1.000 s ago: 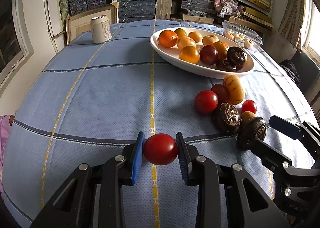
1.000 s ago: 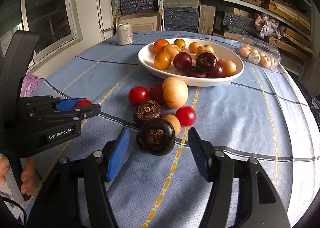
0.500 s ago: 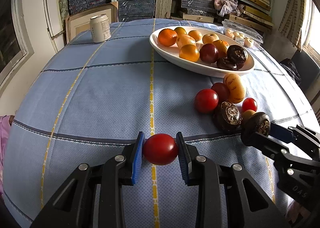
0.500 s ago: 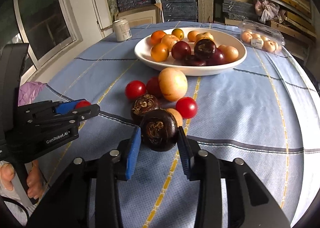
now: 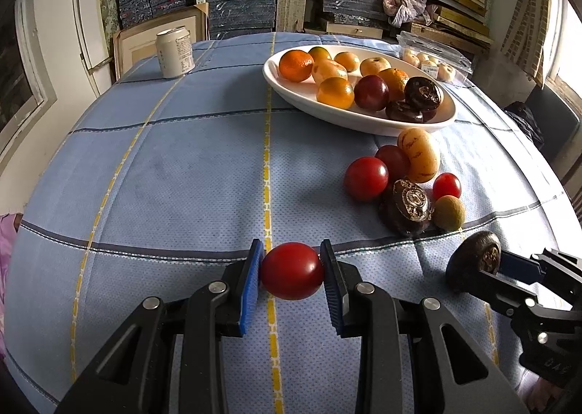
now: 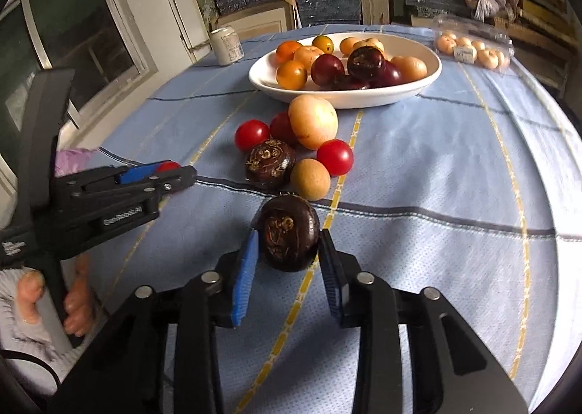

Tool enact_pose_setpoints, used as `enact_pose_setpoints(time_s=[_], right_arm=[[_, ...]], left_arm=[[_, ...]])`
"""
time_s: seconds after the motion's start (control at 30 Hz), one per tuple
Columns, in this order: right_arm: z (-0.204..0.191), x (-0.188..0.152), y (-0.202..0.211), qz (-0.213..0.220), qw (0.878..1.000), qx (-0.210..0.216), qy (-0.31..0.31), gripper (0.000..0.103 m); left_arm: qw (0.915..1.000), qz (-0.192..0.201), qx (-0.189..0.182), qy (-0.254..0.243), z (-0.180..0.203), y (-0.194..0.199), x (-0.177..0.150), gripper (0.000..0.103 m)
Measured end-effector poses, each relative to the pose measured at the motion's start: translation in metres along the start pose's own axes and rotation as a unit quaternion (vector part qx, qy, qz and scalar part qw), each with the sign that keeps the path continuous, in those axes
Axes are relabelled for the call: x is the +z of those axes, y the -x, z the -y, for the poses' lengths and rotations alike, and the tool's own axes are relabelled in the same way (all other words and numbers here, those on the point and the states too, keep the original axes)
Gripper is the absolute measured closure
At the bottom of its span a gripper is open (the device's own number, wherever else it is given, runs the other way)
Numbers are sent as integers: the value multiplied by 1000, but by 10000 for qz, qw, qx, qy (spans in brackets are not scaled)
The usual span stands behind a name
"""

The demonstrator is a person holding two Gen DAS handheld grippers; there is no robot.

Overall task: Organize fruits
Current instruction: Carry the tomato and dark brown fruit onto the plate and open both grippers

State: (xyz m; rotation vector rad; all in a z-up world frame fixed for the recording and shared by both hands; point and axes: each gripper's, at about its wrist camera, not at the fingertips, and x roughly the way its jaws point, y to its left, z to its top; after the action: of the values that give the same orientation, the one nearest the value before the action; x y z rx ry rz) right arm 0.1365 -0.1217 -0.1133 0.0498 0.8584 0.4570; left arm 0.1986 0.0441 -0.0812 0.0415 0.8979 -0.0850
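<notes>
Blue checked tablecloth (image 5: 182,167) covers the whole table, yellow stripes running across it. White oval bowl (image 5: 349,116) sits at the far side, loaded with oranges, a plum and dark round fruit. Clear plastic fruit pack (image 5: 433,57) is beyond the bowl's right end; a drink can (image 5: 174,52) stands far left, well apart from everything.

Loose fruit pile (image 6: 294,145) lies between you and the bowl: a big pale yellow fruit (image 6: 313,121) just in front of the bowl rim, three red tomatoes around it, a dark brown fruit (image 6: 269,163) and a small tan fruit (image 6: 310,179) touching it. That pile stands directly between your right gripper and the bowl.

Your left gripper (image 5: 291,277) is pinching a red tomato (image 5: 292,270), both blue pads against its sides, over a yellow stripe at the near edge. The path from there to the bowl's left end is bare cloth.

Your right gripper (image 6: 289,256) is pinching a dark purple-brown fruit (image 6: 290,236), pads pressed on both sides, just on the near side of the tan fruit.
</notes>
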Motion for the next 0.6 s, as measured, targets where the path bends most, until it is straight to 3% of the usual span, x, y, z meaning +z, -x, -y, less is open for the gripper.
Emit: enact_pose_setpoints(time_s=[0.1,0.2,0.27,0.33,0.5,0.6], right_arm=[[-6,3,0,132,9992,-304,202,63],[-6,6,-3,151,9982,-510,281,45],[-10,6,-3,166,9975,-563,393,44],[-17,5,-1,225,9960,-653,576,36],[-22,6,-14,0,9942,-756,761,36],[-13,8,-17,-80,9965,-621,561,55]], left_arm=[[10000,-9,3,-4,0,0,0,71],[10000,-11,9,-12,1,-1,-1,71],[10000,-17,14,-14,1,-1,-1,71],[10000,-25,13,-11,0,-1,-1,71],[10000,-38,12,-34,0,-2,-2,71],[10000,-50,11,-26,0,-2,-2,71]])
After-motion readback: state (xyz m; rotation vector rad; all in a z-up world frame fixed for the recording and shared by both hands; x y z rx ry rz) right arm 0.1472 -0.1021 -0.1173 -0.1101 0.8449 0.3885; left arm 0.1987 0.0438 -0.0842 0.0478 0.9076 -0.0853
